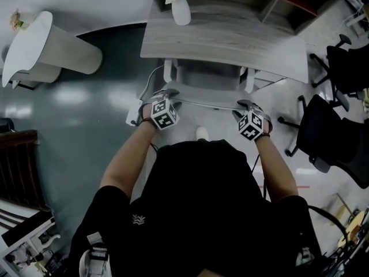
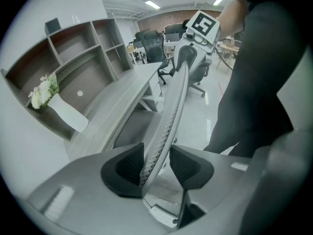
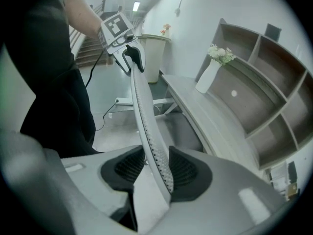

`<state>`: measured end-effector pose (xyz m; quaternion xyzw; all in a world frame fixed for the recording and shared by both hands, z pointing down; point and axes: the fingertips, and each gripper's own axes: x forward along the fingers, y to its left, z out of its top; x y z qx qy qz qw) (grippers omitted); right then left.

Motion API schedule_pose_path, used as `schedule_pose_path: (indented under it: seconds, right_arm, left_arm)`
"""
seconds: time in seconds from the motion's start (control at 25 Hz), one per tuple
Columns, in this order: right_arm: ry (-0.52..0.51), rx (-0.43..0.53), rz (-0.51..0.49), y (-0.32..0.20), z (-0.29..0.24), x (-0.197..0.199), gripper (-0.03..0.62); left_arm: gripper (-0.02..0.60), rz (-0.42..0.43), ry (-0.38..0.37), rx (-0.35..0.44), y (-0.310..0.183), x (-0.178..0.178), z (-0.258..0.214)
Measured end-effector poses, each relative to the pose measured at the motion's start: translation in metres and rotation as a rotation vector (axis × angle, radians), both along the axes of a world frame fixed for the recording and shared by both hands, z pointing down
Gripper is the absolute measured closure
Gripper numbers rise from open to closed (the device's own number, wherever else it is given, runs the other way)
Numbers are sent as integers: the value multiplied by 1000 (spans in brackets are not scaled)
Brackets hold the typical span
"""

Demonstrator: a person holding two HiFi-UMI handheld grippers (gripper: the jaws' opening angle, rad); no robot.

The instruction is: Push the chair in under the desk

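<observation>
Far left stands a white pedestal [image 1: 49,48], well clear of the work. The left gripper [image 1: 166,96] straddles the top rim of the chair [image 1: 207,77]. Its jaws stand wide, with the mesh rim lying against one pad and a gap at the other, so it clamps nothing. The chair sits seat-first at the bench [image 1: 230,39], the seat partly beneath the top and the back outside it (nearly home, I judge). The right gripper [image 1: 247,104] is closed on the same rim, both pads against the mesh. Further right are black chairs [image 1: 337,126], apart from all this.

With only one side gripped, a push would likely go in lopsided, swivel the chair and jam an armrest [image 1: 249,79] against the bench edge. A cable [image 1: 149,82] on the floor at the left could snag a wheel. A hard bump might rock the vase [image 1: 181,10] on the bench.

No brand or words can be read. There are only the square markers on the gripper cubes and a small, illegible emblem [image 1: 137,219] on the shirt.
</observation>
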<state>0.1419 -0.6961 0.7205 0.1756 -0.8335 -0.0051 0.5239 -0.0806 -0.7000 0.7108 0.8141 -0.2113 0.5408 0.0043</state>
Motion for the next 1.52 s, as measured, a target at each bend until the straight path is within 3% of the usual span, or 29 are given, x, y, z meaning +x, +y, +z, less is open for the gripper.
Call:
schedule_pose_path:
  seconds: [0.2,0.28,0.44,0.56,0.72,0.96,1.16,1.52]
  right_arm:
    - [-121,-105,74,10,-13,-3,422]
    - [-191,-119,90,12,-28,-5,421]
    - [-487,-70,196,-4,-74,-10,422]
    - [-682,-7,358,-32,-105,1,439]
    - [-702,42,483,-57,-114,20,459]
    - [-758,123,529,-74,-127,27,591]
    - [-758,138,616,-81,-107,39,592]
    - [-728,138,639,-82,-100,44,592]
  left_arm:
    - [413,-56,156,39,12,6,-22]
    - [416,-99,256,72,12,12,-44]
    - [440,-261,490,145,-9,14,-90]
    - [498,-336,560,205,-25,6,-113]
    - [569,-499,692,231,-44,-10,-133]
    - [577,-523,683,271,-53,-13,-131]
    - [577,-577,642,259,-56,-27,-115]
    - [577,-604,639,267,-57,-42,-111]
